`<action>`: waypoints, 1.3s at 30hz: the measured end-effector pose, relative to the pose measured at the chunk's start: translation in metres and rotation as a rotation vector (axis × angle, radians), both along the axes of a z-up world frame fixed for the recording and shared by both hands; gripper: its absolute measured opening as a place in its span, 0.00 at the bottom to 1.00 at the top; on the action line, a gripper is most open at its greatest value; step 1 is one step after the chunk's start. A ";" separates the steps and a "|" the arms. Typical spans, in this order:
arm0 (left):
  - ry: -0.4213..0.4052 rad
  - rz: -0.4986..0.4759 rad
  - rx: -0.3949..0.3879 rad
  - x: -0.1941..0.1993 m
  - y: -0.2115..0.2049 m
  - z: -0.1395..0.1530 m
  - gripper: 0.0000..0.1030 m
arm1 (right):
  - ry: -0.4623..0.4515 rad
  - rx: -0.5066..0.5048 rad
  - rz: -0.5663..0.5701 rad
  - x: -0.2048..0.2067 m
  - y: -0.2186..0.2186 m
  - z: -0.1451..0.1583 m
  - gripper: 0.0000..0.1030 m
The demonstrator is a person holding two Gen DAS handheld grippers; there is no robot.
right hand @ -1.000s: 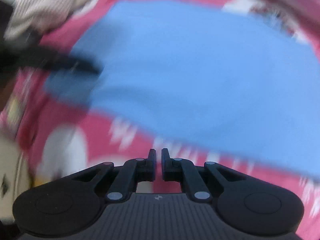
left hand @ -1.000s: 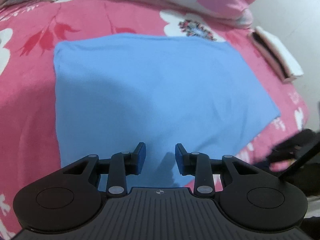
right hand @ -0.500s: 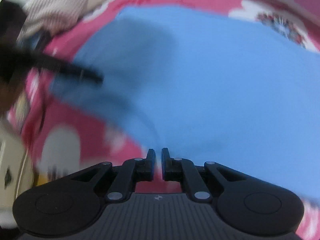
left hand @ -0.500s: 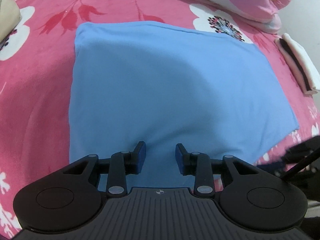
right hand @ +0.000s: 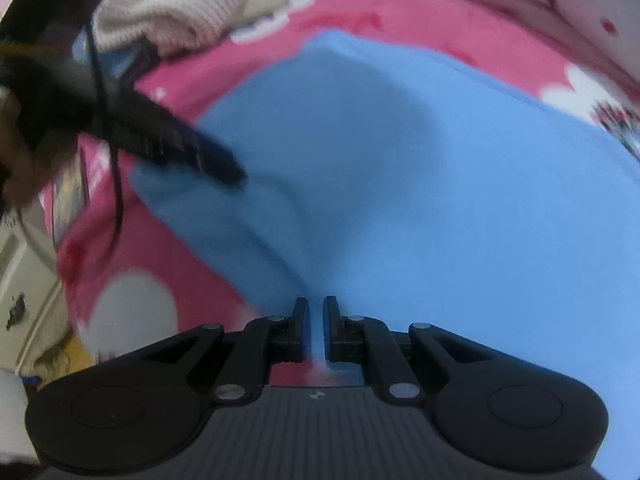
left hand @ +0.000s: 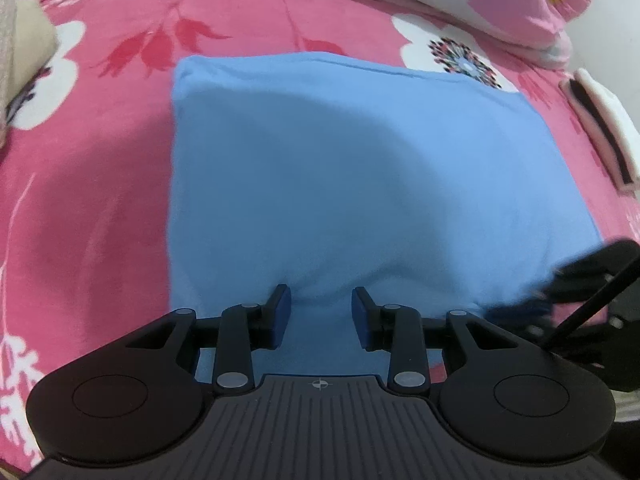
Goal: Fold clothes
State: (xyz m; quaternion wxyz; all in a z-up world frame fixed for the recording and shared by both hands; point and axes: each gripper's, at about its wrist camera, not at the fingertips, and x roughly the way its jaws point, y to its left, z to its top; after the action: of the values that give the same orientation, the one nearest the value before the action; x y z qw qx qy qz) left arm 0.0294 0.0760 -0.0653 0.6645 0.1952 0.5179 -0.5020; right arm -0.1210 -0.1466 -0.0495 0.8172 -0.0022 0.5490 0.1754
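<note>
1. The left black two-finger gripper [left hand: 320, 316] stood with its blue-padded jaws spread above the near edge of the light blue rectangular folded cloth garment [left hand: 360, 184]; nothing was pinched.
2. The right black two-finger gripper [right hand: 316, 330] had its jaws pressed nearly together, pinching a raised fold of that garment's near edge.
3. The garment lay flat on the pink fleece bedspread with white and red flowers [left hand: 100, 184].
4. Beyond it lay a pink-and-white bundled quilt [left hand: 500, 0]; a cream ribbed knitted item [right hand: 168, 12] lay far left.
5. A white wall [left hand: 616, 32] closed the far right.
</note>
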 end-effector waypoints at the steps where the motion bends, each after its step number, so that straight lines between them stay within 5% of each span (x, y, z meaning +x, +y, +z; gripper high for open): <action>1: 0.003 0.013 -0.002 0.003 0.002 0.000 0.32 | 0.007 -0.017 0.014 -0.003 0.001 0.005 0.07; 8: 0.026 0.071 -0.015 0.011 0.008 -0.003 0.32 | -0.114 0.036 0.100 0.034 0.052 0.009 0.07; 10: 0.024 0.063 -0.015 0.009 0.008 -0.003 0.32 | -0.059 0.039 0.075 0.035 0.054 -0.009 0.07; 16: 0.027 0.060 -0.029 0.012 0.012 -0.003 0.32 | 0.016 0.044 0.115 0.007 0.051 0.002 0.07; 20: 0.018 0.060 -0.031 0.008 0.014 -0.002 0.32 | -0.066 0.084 0.019 0.039 0.054 0.010 0.08; 22: 0.016 0.056 -0.029 0.007 0.014 -0.001 0.32 | -0.035 0.082 -0.001 0.049 0.060 -0.005 0.08; 29: 0.010 0.067 -0.037 0.006 0.022 0.000 0.32 | 0.049 0.091 0.089 0.008 0.068 0.006 0.08; 33: 0.002 0.075 -0.039 0.004 0.023 0.004 0.32 | -0.049 0.076 -0.089 0.042 0.038 0.013 0.08; 39: -0.013 0.046 -0.067 -0.004 0.013 0.014 0.32 | 0.066 0.080 -0.141 0.010 0.017 0.006 0.08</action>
State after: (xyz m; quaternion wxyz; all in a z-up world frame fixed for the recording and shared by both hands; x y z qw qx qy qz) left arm 0.0254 0.0885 -0.0515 0.6855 0.1641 0.5007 -0.5024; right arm -0.1110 -0.1298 -0.0439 0.8083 0.0751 0.5670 0.1393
